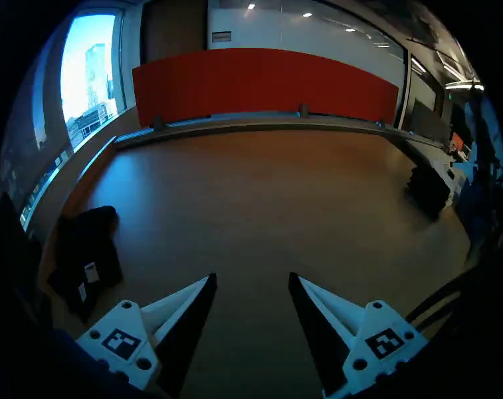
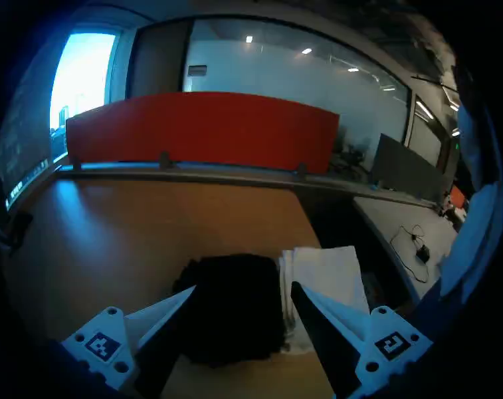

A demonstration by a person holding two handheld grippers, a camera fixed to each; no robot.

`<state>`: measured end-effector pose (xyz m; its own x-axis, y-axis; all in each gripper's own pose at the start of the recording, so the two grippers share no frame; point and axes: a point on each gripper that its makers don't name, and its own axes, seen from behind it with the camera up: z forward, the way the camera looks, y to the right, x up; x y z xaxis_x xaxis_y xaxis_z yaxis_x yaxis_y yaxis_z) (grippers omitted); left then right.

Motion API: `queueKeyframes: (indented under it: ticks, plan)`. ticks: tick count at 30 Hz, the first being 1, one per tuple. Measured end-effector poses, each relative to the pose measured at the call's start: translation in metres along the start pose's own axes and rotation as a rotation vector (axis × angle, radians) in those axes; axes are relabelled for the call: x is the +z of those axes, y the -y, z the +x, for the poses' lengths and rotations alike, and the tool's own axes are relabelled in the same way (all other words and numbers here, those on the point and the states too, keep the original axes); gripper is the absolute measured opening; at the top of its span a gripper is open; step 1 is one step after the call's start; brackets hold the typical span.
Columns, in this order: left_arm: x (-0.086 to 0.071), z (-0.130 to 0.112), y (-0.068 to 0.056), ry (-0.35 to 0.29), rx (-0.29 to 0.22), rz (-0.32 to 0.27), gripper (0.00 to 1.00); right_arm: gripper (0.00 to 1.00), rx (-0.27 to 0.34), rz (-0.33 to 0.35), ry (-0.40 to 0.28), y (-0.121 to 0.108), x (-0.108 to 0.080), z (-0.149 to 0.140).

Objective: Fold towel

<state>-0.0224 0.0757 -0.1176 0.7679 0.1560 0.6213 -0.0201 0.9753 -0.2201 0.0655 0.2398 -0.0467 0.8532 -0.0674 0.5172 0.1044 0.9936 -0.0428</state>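
1. I see the white towel (image 2: 324,272) lying folded flat on the bench (image 2: 131,226), near its right edge.
2. A black cloth (image 2: 234,312) lies bunched against the towel's left side, touching it.
3. My right gripper (image 2: 243,287) points at both. Its fingers are apart and grip nothing, with the black cloth showing between them.
4. My left gripper (image 1: 252,274) faces bare bench, fingers apart and empty.
5. In the left gripper view, a black bag (image 1: 85,253) sits at the bench's left edge and a dark stack (image 1: 429,189) at its far right.
6. A red divider (image 2: 204,130) lines the far edge.
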Motion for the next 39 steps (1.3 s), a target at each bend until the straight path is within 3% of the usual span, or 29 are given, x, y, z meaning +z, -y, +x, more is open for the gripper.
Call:
queueKeyframes:
  ticks: [8, 14, 24, 30, 39]
  plan:
    - [0.002, 0.010, 0.005, -0.024, -0.012, 0.011, 0.79, 1.00, 0.061, 0.008, -0.101, 0.014, 0.000, 0.020]
    - [0.005, 0.033, 0.014, -0.080, -0.020, 0.035, 0.79, 1.00, 0.082, 0.030, -0.184, 0.038, -0.005, 0.044]
    - [0.003, 0.091, 0.030, -0.244, -0.025, 0.084, 0.79, 1.00, 0.097, 0.084, -0.289, 0.097, -0.007, 0.080]
    - [-0.004, 0.130, 0.043, -0.359, -0.035, 0.114, 0.79, 1.00, 0.100, 0.112, -0.357, 0.136, -0.016, 0.105]
    - [-0.017, 0.173, 0.057, -0.481, -0.042, 0.142, 0.79, 1.00, 0.098, 0.154, -0.440, 0.198, -0.032, 0.139]
